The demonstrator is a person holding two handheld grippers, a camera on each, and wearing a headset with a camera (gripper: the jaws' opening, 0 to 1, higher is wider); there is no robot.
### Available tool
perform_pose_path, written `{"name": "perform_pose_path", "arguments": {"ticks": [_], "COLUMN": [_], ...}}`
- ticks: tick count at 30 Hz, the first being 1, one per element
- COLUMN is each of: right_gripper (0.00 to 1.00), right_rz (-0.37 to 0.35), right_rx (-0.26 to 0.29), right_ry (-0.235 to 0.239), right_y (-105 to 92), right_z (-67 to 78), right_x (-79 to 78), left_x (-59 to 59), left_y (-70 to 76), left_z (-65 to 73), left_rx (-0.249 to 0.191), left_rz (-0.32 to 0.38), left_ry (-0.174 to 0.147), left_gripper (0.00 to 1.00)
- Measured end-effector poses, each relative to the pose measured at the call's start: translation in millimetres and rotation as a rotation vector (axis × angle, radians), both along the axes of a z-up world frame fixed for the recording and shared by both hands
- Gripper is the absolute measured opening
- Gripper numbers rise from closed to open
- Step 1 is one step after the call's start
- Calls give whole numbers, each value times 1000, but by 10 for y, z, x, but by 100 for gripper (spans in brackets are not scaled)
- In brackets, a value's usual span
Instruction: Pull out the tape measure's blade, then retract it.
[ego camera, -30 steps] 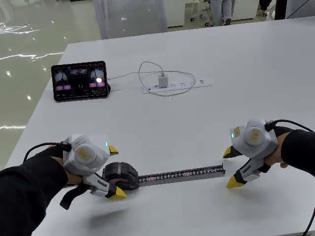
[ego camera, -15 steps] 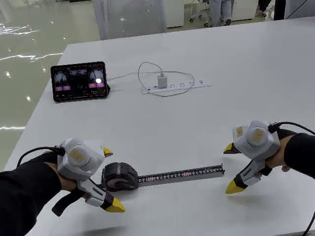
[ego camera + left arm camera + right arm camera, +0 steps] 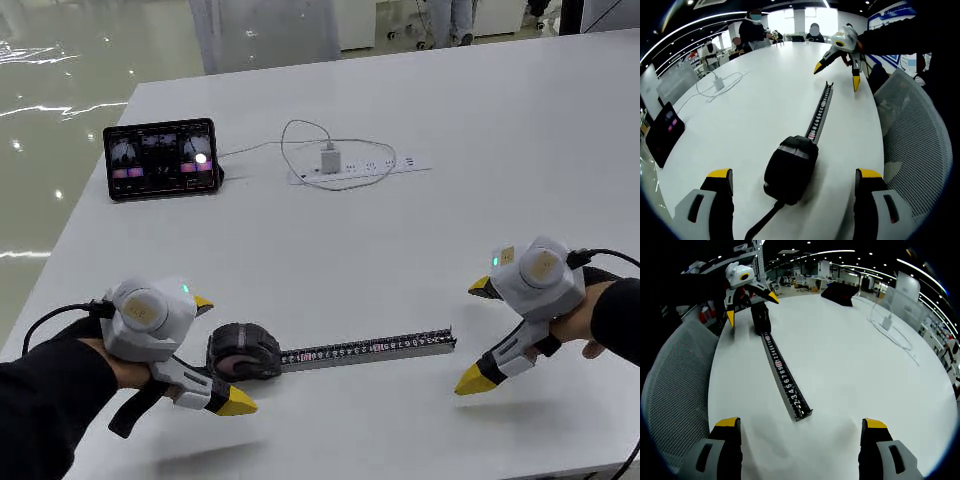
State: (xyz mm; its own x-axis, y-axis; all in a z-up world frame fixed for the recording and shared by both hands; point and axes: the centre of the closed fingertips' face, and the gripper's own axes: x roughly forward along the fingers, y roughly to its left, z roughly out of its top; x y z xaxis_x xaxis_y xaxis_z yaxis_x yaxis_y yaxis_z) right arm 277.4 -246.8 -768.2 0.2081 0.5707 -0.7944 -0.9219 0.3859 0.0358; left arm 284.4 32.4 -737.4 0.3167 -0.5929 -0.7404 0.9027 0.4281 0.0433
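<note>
Left gripper [image 3: 220, 352]: I am holding its jaws spread, gripping nothing. The tape measure case [image 3: 243, 352] is lying between them, clear of both. The right gripper [image 3: 473, 335] is hanging slack too, with the blade's hook [image 3: 451, 338] just off its jaws at 9 o'clock. The blade [image 3: 370, 349] is lying extended on the white table [image 3: 400, 240], running toward 3 o'clock from the case.

Judging: pull-out done, retraction pending.

The table edge is running close at 6 o'clock. Open room is lying toward 12 o'clock, short of the power strip [image 3: 365, 172] and, at 11 o'clock, the tablet [image 3: 163, 160].
</note>
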Motion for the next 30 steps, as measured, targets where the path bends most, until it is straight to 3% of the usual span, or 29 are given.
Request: {"name": "perform_pose_path", "arguments": {"ticks": [3,5,10,13,20,23,26,30], "right_gripper": [99,99,99,99,99,99,99,99], "right_rz": [-19,-32,-78,-96,-154,-157,-177,-215], "right_rx": [9,22,70,91,126,134,146,171], "right_ry": [4,-5,-4,-41,-90,-102,-105,-123], "right_y": [-30,-32,-52,-82,-171,-192,-235,-305], "right_z": [-11,19,87,132,183,179,190,244], "right_x": [-16,-36,-110,-135,-212,-266,-298,-326], "left_x": [2,13,22,44,-68,-88,-125,-161], "left_y": [-1,-5,76,109,259,338,397,480], "left_z": [31,73,107,198,229,236,230,240], "left_rx": [-41,-108,-120,-162,-202,-201,-206,-214], "left_rz": [39,114,141,199,271,292,321,355], "left_ry": [6,43,-16,-60,-99,-141,-134,-148], "left_gripper": [99,99,99,99,99,99,99,99]}}
